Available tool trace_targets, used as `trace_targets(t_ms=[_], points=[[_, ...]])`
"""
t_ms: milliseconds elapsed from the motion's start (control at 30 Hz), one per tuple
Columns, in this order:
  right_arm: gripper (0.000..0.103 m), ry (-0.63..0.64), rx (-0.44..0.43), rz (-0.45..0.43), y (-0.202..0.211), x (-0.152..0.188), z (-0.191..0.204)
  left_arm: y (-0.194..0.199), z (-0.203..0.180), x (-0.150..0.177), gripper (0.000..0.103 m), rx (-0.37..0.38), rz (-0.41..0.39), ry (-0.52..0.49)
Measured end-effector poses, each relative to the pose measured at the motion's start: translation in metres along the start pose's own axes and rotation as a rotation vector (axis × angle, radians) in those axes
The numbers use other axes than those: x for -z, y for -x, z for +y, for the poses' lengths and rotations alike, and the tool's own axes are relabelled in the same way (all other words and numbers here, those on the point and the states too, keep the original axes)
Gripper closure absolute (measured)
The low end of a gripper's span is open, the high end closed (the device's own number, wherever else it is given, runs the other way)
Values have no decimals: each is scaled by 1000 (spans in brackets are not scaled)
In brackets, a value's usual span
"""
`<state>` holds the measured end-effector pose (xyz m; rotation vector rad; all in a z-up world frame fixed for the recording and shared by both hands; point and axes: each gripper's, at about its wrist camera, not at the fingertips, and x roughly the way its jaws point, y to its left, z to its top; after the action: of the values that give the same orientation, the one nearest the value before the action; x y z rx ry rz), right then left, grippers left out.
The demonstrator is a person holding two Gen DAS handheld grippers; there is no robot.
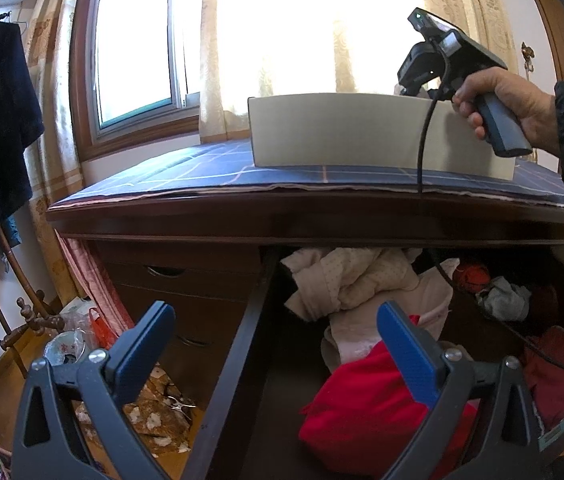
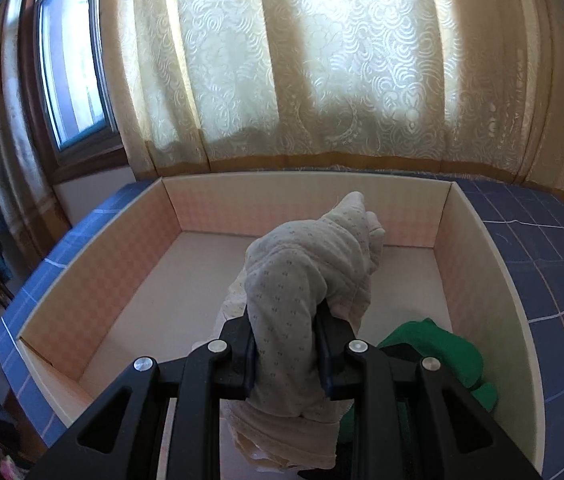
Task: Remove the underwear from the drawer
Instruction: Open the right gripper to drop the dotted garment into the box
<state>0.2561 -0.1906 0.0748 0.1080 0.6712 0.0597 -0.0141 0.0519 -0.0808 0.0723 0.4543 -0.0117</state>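
Over the white box [image 2: 93, 256] on the desk [image 1: 185, 168], the right gripper [image 2: 288, 354] pinches a pale dotted piece of underwear [image 2: 306, 276] beside a green garment [image 2: 438, 346], while the left gripper [image 1: 277, 344] hangs wide and empty above the open drawer [image 1: 237, 344] of jumbled clothes

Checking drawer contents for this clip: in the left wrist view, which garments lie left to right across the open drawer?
Cream dotted garment → orange-red bundle → crumpled grey cloth → dark red cloth.
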Motion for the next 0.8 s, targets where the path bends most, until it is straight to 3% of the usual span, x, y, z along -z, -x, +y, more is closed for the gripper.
trace_targets(t_ms=[67,167,333,567,800], points=[[74,-6,-16,16,-1,0,-1,0,-1,0,0,-2,0,0],[58,-11,-47,46,-2,-2,-3,1,-1,0,0,-4,0,1],[45,-12,-71,37,3,-2,-4,1,0,0,0,-5,-3,3],[45,-78,-127,-97,35,6,-20,3,1,1,0,-5,-18,4],[44,-22,-147,-254,98,23,-19,2,0,1,0,-14,-16,6]])
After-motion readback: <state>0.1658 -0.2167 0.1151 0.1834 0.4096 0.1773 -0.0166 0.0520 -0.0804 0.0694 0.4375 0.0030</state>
